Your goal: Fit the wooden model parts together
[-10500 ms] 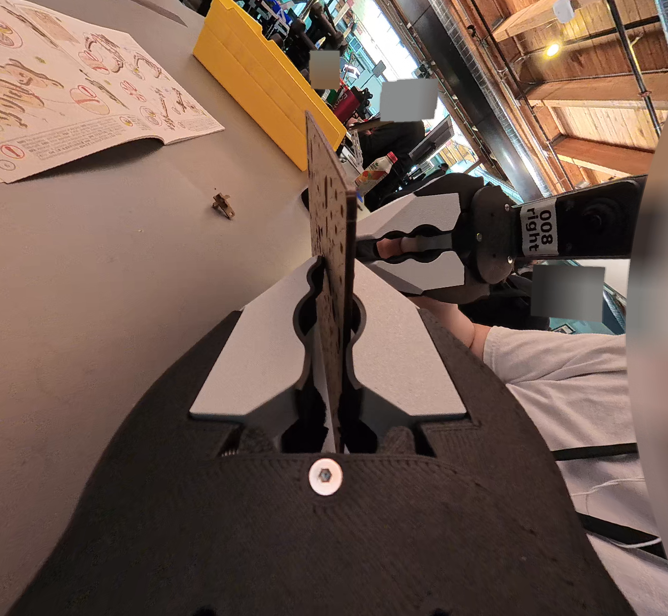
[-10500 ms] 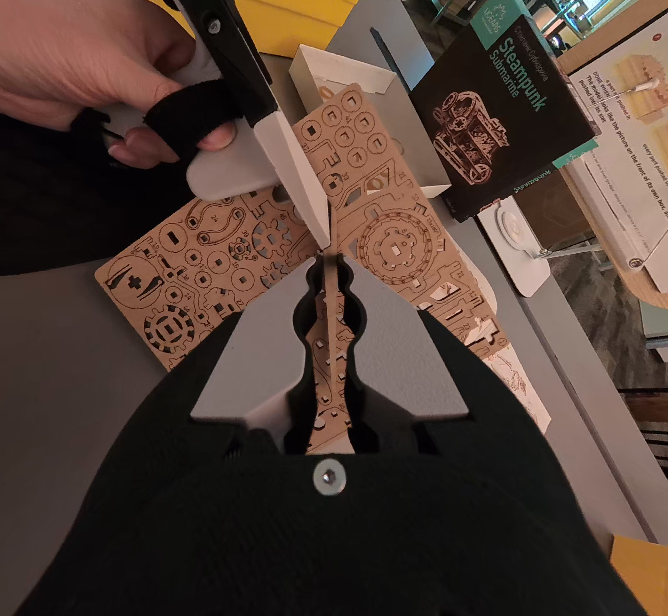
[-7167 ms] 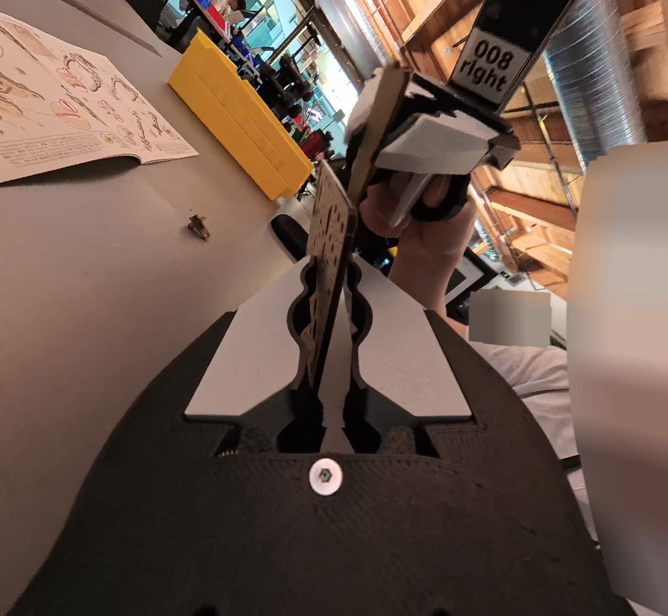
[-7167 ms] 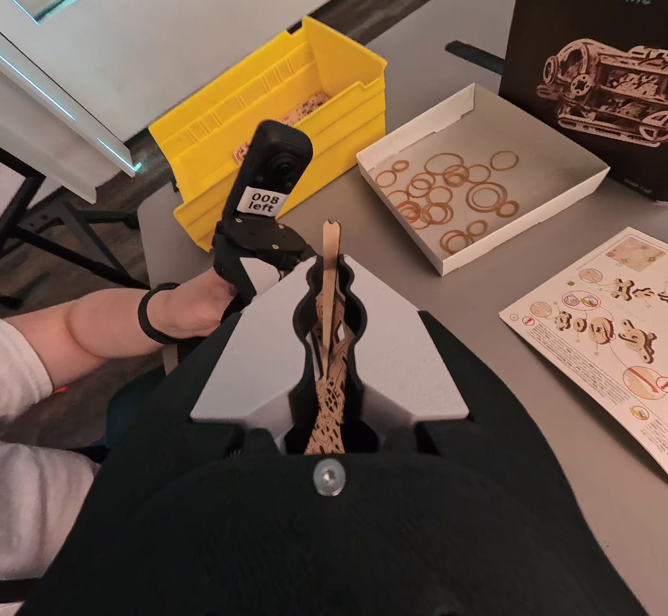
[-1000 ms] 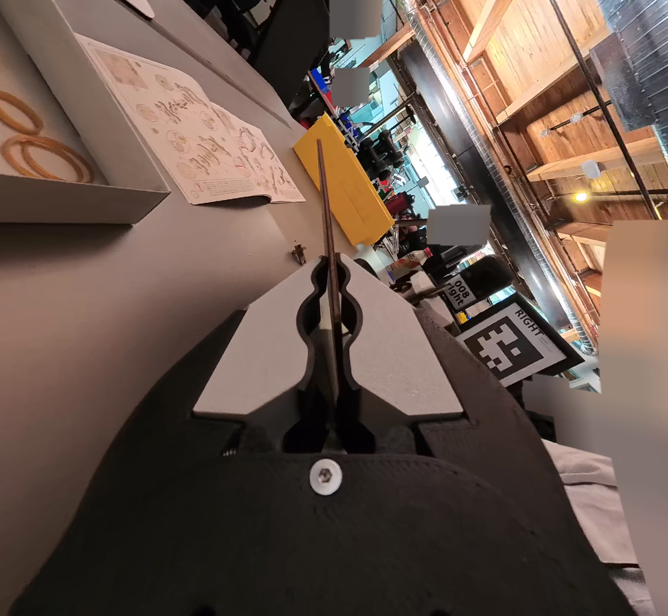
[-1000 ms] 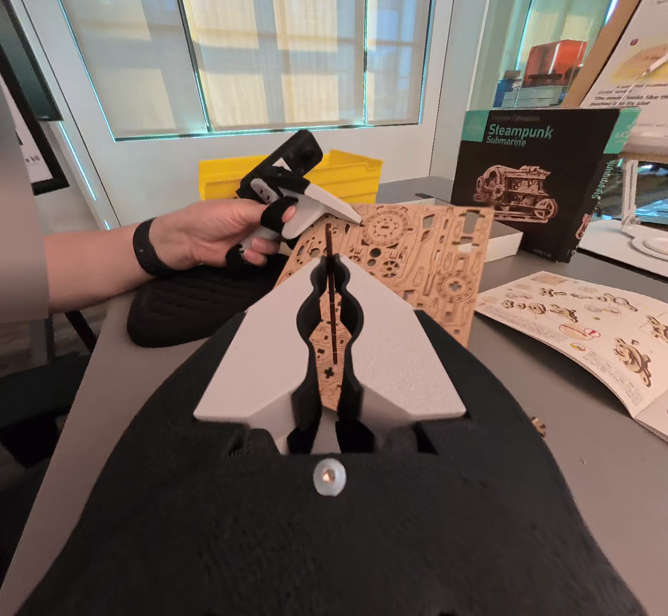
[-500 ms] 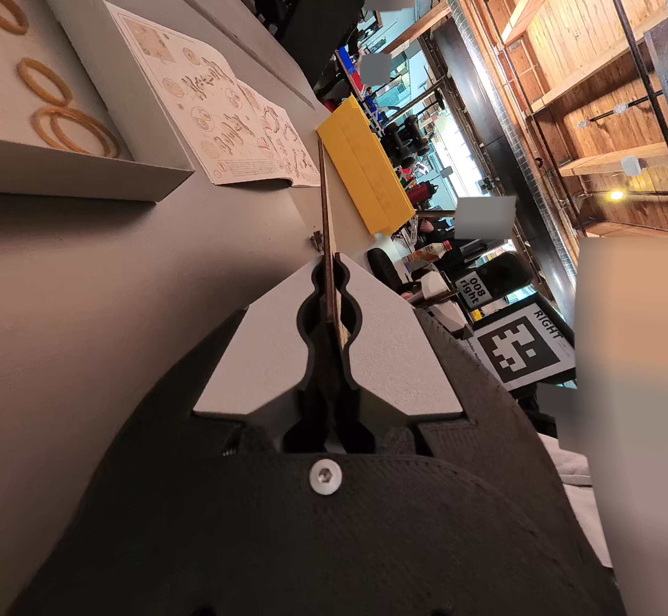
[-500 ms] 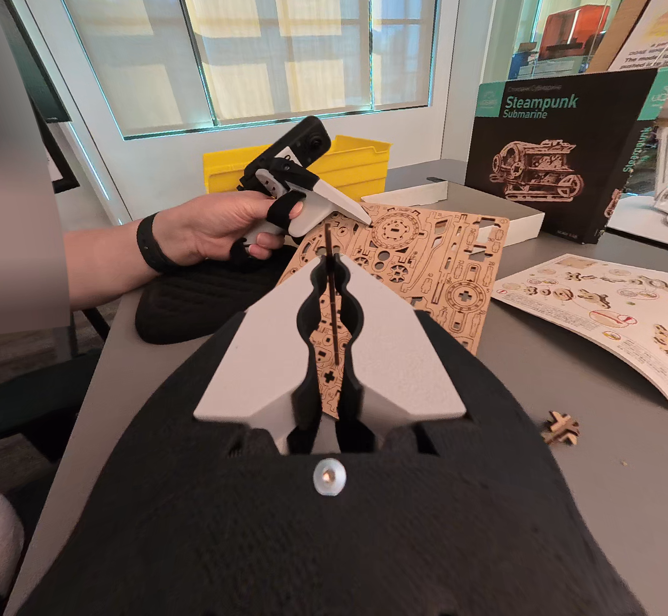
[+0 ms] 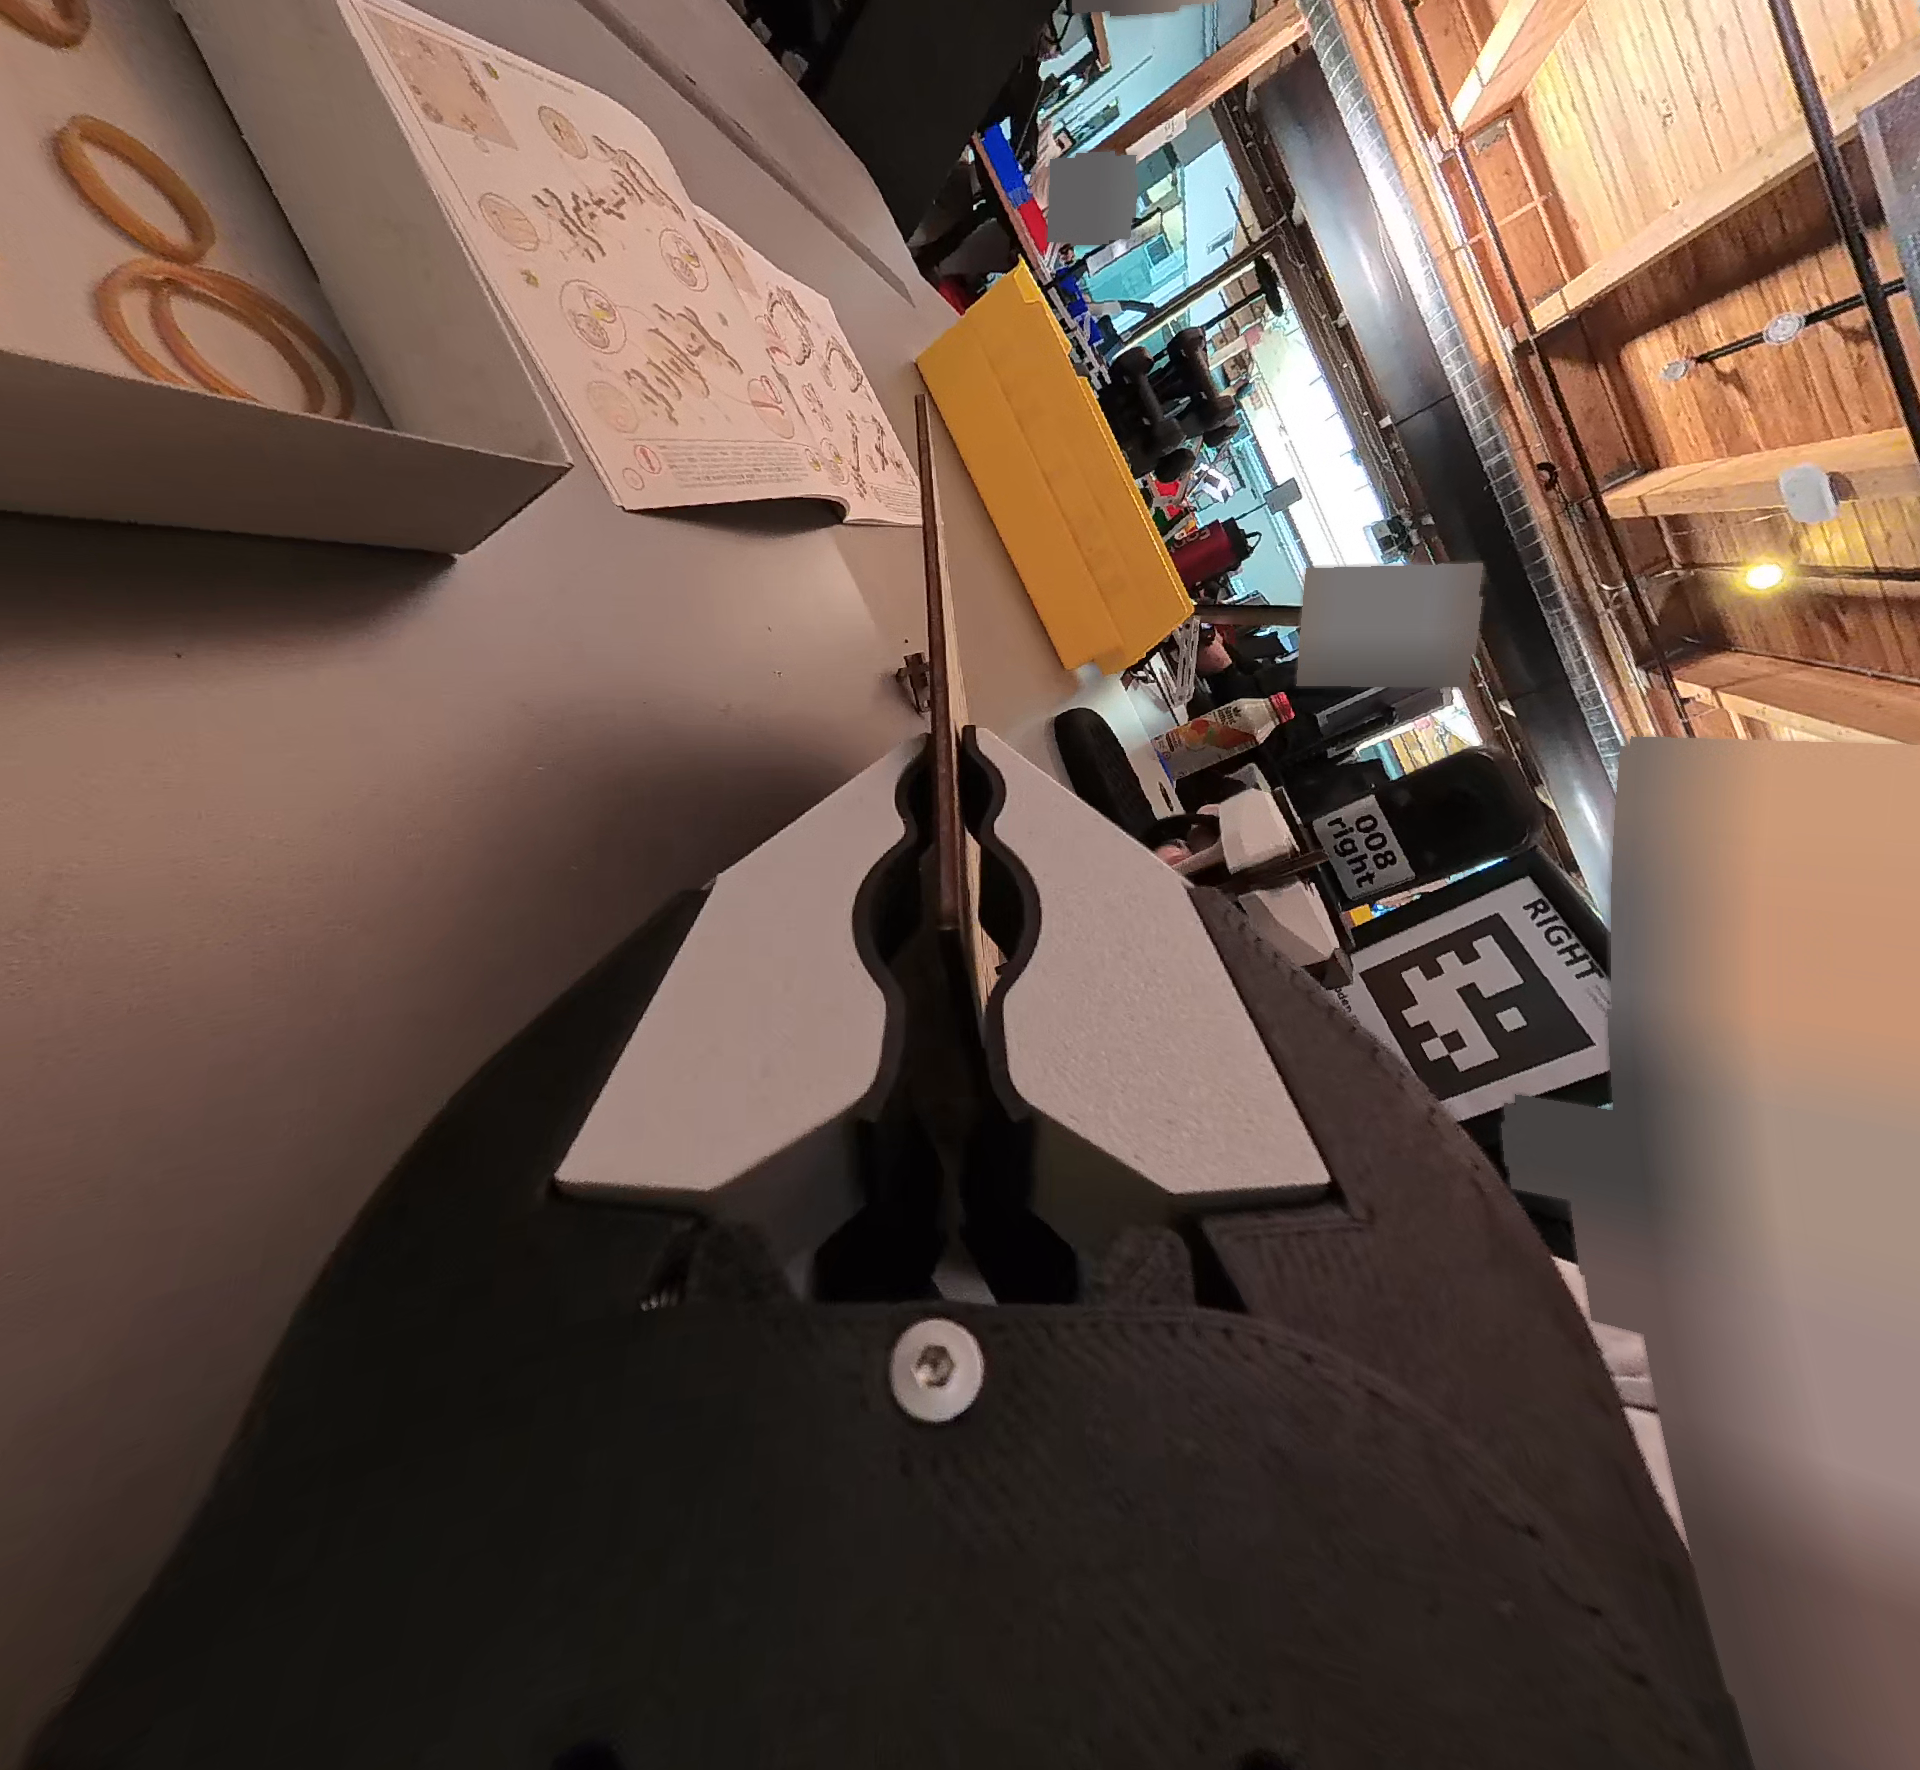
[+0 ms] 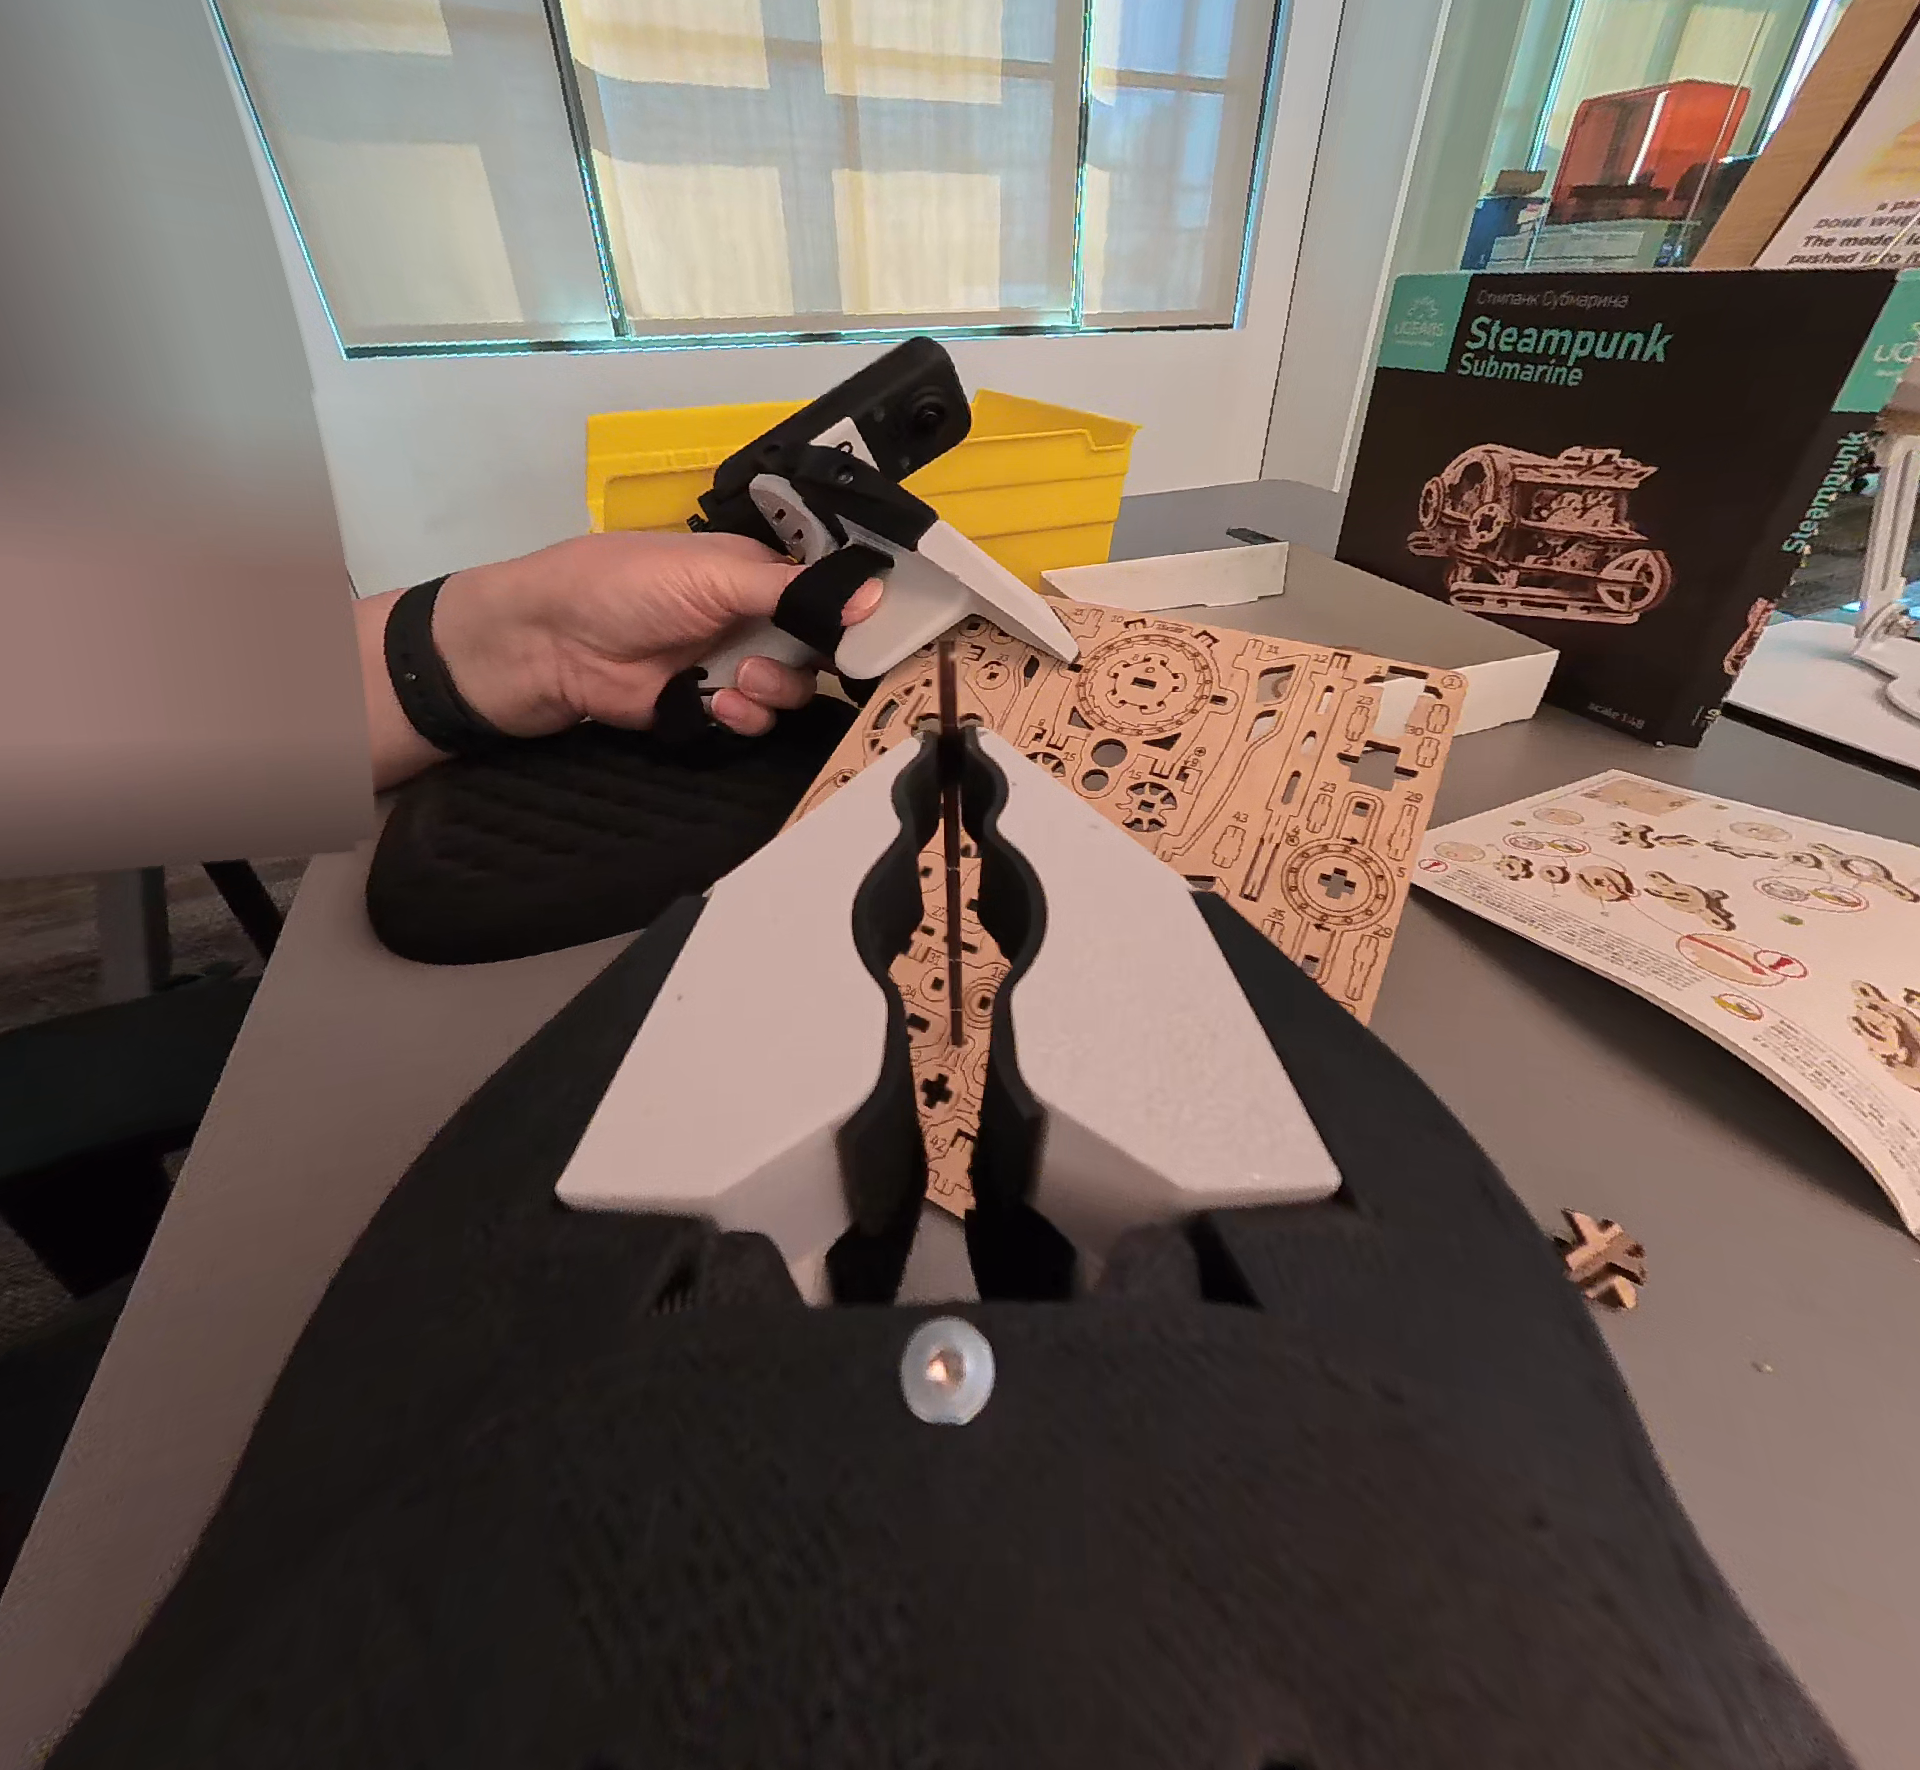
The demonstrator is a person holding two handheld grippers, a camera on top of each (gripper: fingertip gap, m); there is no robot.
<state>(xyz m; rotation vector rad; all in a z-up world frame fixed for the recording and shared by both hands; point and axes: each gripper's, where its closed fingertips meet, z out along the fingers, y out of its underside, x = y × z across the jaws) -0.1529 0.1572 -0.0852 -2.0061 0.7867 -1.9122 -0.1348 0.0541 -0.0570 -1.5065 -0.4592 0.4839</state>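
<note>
While your left gripper pinches the wooden parts sheet by its top edge, that sheet slants down toward the grey table, its cut-out gears and slots facing your right wrist camera. In the left wrist view you see the same sheet edge-on, a thin dark line running up from between the closed jaws. In the right wrist view your left hand wraps the handle, and the white fingertips meet on the sheet's upper edge.

Your right gripper is closed too, its jaws narrowed onto a thin wooden strip that stands edge-on and pokes up just past the tips. You hold that strip in front of the sheet; whether the two touch cannot be told.

A small cross-shaped wooden piece lies loose on the table to your right, near the open instruction booklet. Behind the sheet sits a shallow white box, which in the left wrist view holds tan rings. The dark kit box stands upright beyond it, and a yellow bin sits at the table's far side behind your left gripper. A black padded rest lies under your left wrist.
</note>
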